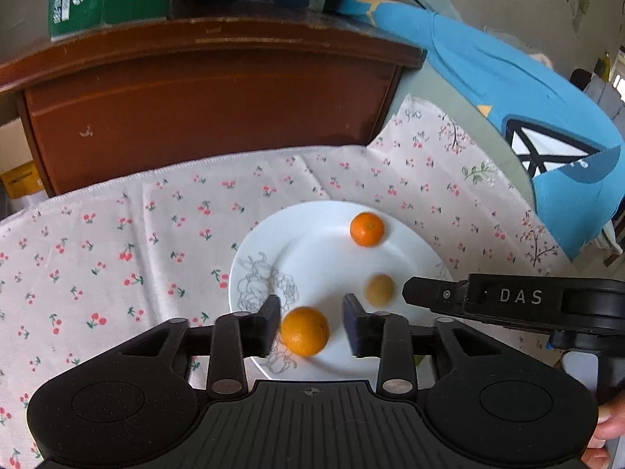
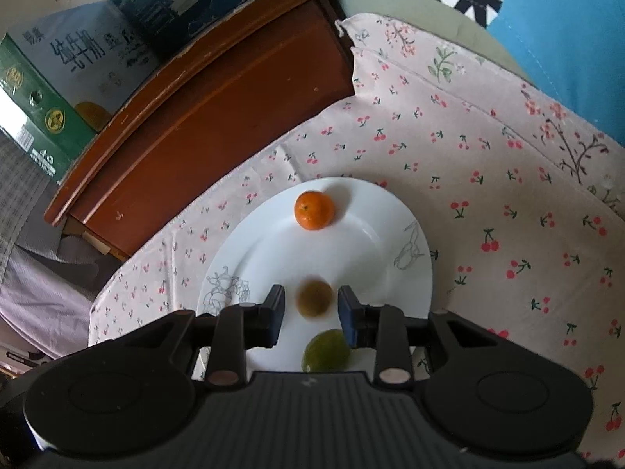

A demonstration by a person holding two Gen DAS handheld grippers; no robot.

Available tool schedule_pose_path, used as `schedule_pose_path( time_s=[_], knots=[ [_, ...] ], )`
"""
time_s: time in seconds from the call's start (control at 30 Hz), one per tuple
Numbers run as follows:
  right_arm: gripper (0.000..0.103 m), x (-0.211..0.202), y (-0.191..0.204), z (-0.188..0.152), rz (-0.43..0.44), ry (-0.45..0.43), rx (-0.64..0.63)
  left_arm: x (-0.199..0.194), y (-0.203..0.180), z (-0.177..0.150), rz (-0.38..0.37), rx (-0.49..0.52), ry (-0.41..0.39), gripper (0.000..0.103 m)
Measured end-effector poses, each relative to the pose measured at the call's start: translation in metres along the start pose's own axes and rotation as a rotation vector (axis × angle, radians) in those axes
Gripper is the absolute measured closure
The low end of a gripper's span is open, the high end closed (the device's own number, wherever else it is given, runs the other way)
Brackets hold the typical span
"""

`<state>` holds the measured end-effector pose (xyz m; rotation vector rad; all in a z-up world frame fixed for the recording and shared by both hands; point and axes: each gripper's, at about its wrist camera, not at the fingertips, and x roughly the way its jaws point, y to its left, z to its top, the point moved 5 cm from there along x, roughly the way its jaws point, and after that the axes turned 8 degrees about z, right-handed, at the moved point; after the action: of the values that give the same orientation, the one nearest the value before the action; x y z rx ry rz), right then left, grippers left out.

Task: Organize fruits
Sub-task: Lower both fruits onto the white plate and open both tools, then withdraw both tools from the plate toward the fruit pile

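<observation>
On the white plate (image 1: 312,242) atop the cherry-print cloth (image 1: 117,242), my left gripper (image 1: 311,326) has its fingers spread either side of an orange (image 1: 304,331), apparently not touching it. My right gripper (image 2: 311,308) straddles a brownish fruit (image 2: 315,298), fingers likewise apart and gripping nothing. A second orange (image 2: 314,210) sits at the far rim and a green fruit (image 2: 326,351) lies nearest me.

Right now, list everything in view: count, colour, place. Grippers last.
oranges: 2, orange, on the plate; one at the far side, one between the left gripper's fingers
brownish fruit: 1, mid-plate, between the right gripper's fingers
green fruit: 1, near rim of the plate
plate: 1, white, on the cloth
cloth: 1, pale with cherry print
wooden cabinet: 1, brown, behind the cloth
boxes: several, green and blue, on the cabinet
left gripper: black, open
right gripper: black, open
</observation>
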<state>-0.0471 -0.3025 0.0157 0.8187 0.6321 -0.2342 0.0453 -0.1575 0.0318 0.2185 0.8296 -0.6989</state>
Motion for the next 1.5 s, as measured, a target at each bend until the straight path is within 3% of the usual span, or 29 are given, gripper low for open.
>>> schedule_pose_path(
  time_s=[0.2,0.27,0.73,1.0,1.17,1.5],
  knots=[
    [0.067,-0.006,0.003,0.002,0.022,-0.006,0.008,-0.023,0.005,0.007,0.065,-0.006,-0.055,0.029],
    [0.067,-0.008,0.006,0.0,0.027,-0.002,-0.006,-0.028,0.009,0.008,0.083,-0.018,-0.066,0.026],
    [0.061,-0.017,0.016,-0.018,0.049,0.041,-0.086,-0.039,0.049,0.005,0.173,-0.123,-0.023,0.026],
    [0.061,-0.023,0.02,-0.03,0.065,0.072,-0.123,-0.046,0.062,-0.002,0.195,-0.114,-0.012,0.026],
    [0.061,-0.025,0.028,-0.043,0.071,0.103,-0.21,-0.05,0.071,-0.01,0.21,-0.102,-0.005,0.025],
    [0.061,-0.028,0.034,-0.067,0.071,0.168,-0.326,-0.054,0.103,-0.023,0.298,-0.134,0.018,0.025]
  ],
)
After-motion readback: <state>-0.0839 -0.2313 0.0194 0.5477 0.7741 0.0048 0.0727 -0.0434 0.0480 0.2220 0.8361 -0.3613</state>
